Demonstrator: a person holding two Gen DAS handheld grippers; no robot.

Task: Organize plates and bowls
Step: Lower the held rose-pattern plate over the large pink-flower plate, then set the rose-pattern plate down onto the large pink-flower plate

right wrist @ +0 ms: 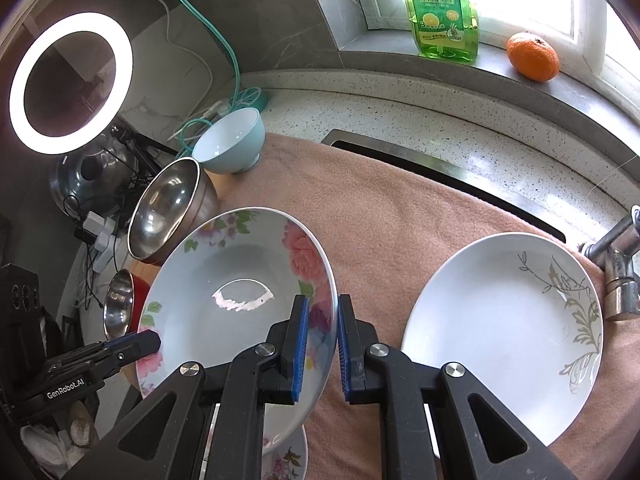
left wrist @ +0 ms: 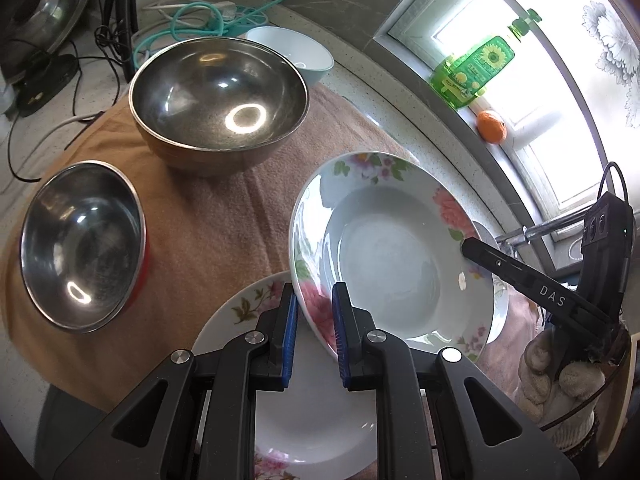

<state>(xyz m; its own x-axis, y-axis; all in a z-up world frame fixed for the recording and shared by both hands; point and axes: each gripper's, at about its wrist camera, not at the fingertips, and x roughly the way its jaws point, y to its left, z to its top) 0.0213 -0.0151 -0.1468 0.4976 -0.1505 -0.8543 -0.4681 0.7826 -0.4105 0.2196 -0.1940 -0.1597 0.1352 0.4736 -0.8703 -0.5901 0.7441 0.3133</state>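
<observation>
A pink-flowered deep plate [left wrist: 392, 256] [right wrist: 240, 296] is held tilted above the towel by both grippers. My left gripper [left wrist: 314, 334] is shut on its near-left rim. My right gripper [right wrist: 323, 344] is shut on its opposite rim and shows in the left wrist view [left wrist: 520, 276]. A second flowered plate [left wrist: 248, 312] lies under it on the towel. A white plate with a grey vine pattern [right wrist: 500, 328] lies to the right. A large steel bowl [left wrist: 220, 96], a smaller steel bowl with a red outside [left wrist: 80, 244] and a pale blue bowl [right wrist: 230, 142] stand behind.
A tan towel [right wrist: 400, 220] covers the speckled counter. A sink slot [right wrist: 440, 176] and tap [right wrist: 616, 264] lie at the right. A green detergent bottle [right wrist: 440, 8] and an orange [right wrist: 532, 56] sit on the window sill. Cables, a tripod and a ring light [right wrist: 70, 80] stand at the left.
</observation>
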